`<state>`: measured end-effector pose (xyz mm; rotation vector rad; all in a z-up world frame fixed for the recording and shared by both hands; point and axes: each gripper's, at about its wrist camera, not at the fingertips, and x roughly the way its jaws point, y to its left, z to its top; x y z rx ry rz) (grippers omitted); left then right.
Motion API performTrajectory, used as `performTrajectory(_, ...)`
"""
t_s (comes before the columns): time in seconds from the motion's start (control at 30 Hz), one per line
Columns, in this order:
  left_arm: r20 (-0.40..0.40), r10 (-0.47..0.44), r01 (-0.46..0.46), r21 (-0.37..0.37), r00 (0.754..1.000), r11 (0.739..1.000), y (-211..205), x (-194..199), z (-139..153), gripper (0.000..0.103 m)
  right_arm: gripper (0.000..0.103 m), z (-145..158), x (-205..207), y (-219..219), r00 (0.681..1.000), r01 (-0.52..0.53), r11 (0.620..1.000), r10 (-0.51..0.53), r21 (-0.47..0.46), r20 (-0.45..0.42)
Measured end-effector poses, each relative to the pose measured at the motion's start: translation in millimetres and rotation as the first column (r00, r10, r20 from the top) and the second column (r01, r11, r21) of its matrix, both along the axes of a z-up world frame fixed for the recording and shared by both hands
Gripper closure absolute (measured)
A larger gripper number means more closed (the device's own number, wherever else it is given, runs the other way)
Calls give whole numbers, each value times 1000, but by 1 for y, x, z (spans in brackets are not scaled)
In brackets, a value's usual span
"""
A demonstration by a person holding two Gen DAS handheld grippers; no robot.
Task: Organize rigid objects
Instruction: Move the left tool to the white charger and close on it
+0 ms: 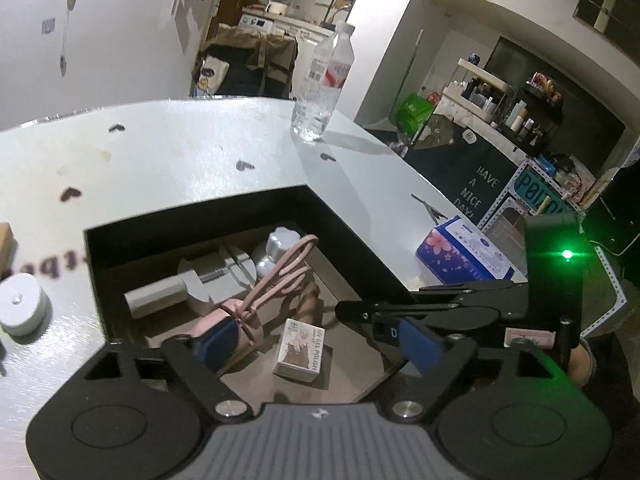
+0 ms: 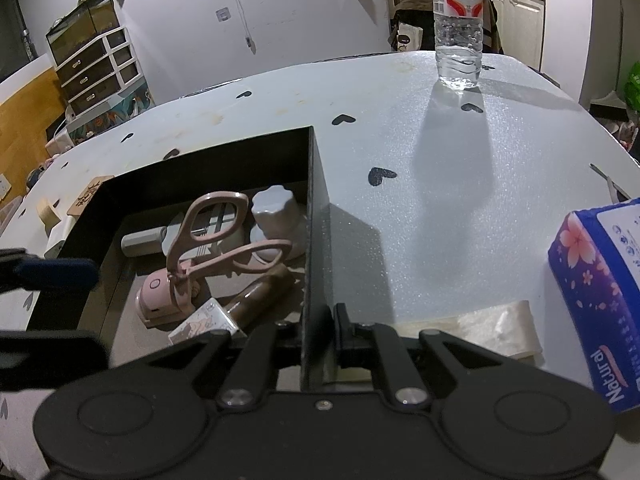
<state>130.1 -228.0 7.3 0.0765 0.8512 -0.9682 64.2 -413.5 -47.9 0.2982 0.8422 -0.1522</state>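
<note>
Mostly done: my right tool clamps the box wall, my left tool hangs apart, empty, over the packed pink scissors, while the white puck waits on the bench.

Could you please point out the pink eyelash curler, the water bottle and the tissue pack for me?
pink eyelash curler (image 2: 216, 216), right wrist view, on its upper finger loop.
water bottle (image 2: 458, 4), right wrist view, on its label.
tissue pack (image 1: 464, 256), left wrist view, on its top face.
</note>
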Motion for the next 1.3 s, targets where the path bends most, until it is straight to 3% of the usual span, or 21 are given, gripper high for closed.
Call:
performTrajectory(0.2,64,28,-29,9,998,1000,9,-7,10,1,93,0,0,0,1000,0,1000,0,1,0)
performTrajectory(0.4,117,76,-78,18,990,997,22,-12,17,0,93,0,0,0,1000,1,1000,-1,1,0)
performTrajectory(0.77,133,191,-196,23,973,980,49,-3,18,0,93,-1,0,-2,1000,4,1000,-4,6,1)
performTrajectory(1.07,144,335,-342,29,931,939,82,11,12,0,93,-1,0,-3,1000,2,1000,-2,3,0)
performTrajectory(1.3,163,473,-480,8,866,877,110,26,4,0,93,-2,0,-4,1000,2,1000,-2,1,-1)
